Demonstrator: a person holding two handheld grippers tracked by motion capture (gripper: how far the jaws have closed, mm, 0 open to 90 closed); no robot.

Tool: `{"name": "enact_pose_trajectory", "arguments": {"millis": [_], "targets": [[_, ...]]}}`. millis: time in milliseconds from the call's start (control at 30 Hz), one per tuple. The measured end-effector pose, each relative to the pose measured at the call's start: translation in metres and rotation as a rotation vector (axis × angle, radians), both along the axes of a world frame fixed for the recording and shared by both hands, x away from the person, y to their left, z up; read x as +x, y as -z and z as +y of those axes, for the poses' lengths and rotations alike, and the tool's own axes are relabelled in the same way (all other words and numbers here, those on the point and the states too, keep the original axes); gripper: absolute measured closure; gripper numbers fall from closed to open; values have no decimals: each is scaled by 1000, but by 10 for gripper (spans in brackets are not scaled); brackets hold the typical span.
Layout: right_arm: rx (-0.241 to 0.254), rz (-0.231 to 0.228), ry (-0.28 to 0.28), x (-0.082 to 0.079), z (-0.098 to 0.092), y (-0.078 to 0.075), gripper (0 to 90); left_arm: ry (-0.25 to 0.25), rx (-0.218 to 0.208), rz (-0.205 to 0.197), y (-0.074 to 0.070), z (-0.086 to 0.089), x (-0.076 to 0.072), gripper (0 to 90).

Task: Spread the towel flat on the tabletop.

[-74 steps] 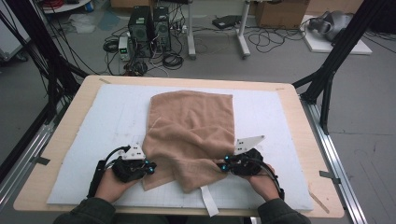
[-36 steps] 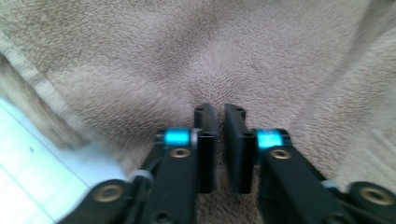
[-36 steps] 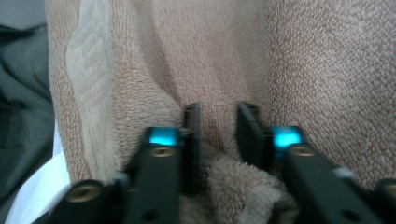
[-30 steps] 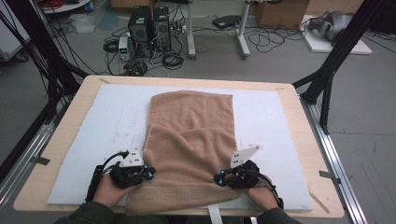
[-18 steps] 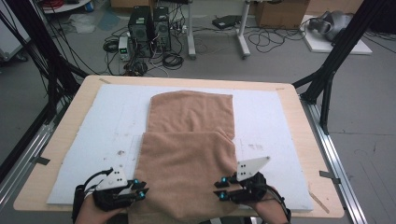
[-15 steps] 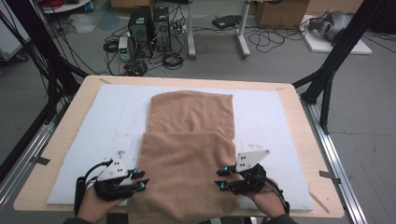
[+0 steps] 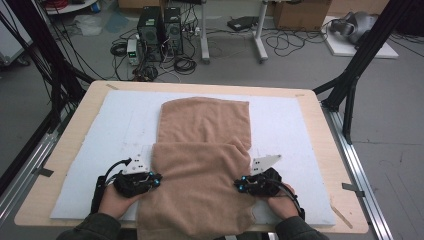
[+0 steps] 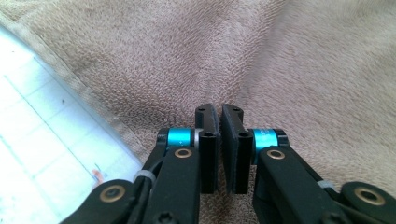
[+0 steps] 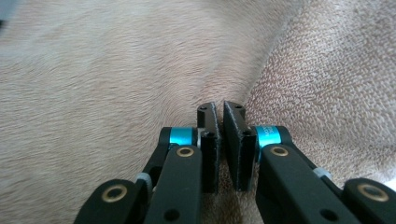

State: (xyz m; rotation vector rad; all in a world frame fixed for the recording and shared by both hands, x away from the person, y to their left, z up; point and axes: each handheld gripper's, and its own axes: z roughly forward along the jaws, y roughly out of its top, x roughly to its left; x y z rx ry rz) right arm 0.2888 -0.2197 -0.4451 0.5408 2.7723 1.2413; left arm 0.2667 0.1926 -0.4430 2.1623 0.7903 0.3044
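Observation:
A tan towel (image 7: 200, 170) lies lengthwise on the white mat (image 7: 115, 120). Its near half is a doubled layer that runs over the table's front edge. My left gripper (image 7: 159, 181) sits at the left side of that layer, my right gripper (image 7: 239, 187) at its right side. In the left gripper view the jaws (image 8: 218, 112) have just been closing and stand pinched together on the towel (image 8: 280, 56), with a crease running from their tips. In the right gripper view the jaws (image 9: 218, 108) have likewise just closed on the towel (image 9: 116, 70).
The mat covers a wooden table (image 7: 320, 115) with metal rails along both sides. Black frame legs (image 7: 350, 85) stand at the far corners. Computers and cables lie on the floor beyond. A strip of bare mat (image 8: 37, 140) shows left of the towel's hem.
The towel was drawn toward the person and its near edge now hangs over the front. Both grippers pulled back, then came forward and inward onto the towel's sides.

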Motion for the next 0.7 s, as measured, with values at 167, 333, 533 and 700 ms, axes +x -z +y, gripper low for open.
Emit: {"name": "enact_pose_trajectory", "arguments": {"millis": [167,333,533,700], "targets": [[11,8,-51,-30,5,-5,857,31,-3,-15,-5,7,-23,858],[42,50,-120,-66,8,-13,842,84,-29,-19,-12,15,-57,850],[85,-71,-51,-56,2,-39,684,47,-30,-62,-25,18,-45,678],[-18,-91,0,-20,0,-24,619,7,-2,-26,-9,11,-14,627]]}}
